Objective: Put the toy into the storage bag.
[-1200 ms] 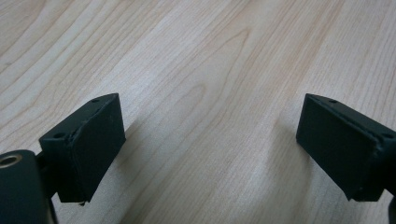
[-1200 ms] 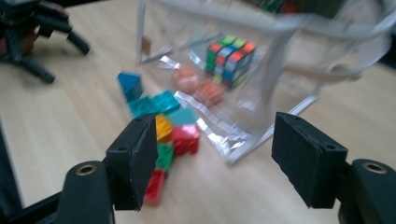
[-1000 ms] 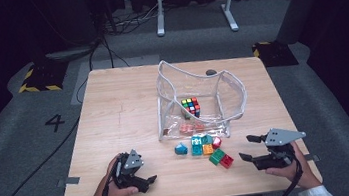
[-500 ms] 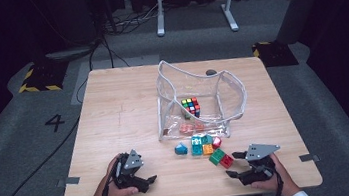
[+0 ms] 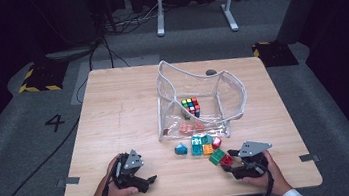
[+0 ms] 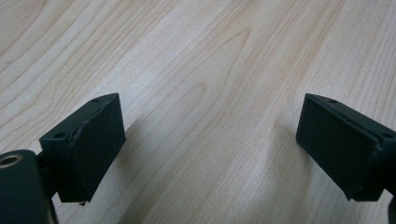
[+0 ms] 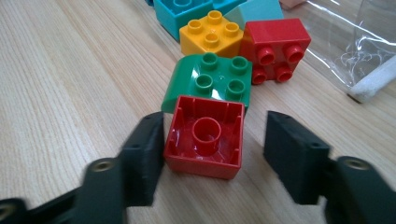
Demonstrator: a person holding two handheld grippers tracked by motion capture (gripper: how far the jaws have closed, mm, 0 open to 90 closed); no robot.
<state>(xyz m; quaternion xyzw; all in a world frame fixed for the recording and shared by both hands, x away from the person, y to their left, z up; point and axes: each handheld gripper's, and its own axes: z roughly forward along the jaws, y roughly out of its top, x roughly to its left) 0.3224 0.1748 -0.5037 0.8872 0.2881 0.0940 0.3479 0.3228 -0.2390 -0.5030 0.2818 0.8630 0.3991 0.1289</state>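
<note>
Since the earlier frame, our right gripper (image 7: 212, 154) comes down around the red brick (image 7: 205, 137), at five o'clock on the table (image 5: 113, 110); its jaws have just been closing, one pad touching. We judge it light, stiff, slippery: grip its flat sides. Our left gripper (image 6: 210, 149) is spread, empty.

Digit "4" (image 5: 56, 122) in black on grey floor, left of table (image 5: 114, 115); no other text legible

The turquoise brick (image 7: 175, 14) is cut off by the right gripper view's top edge, and the clear pouch (image 7: 355, 42) by its right edge.
</note>
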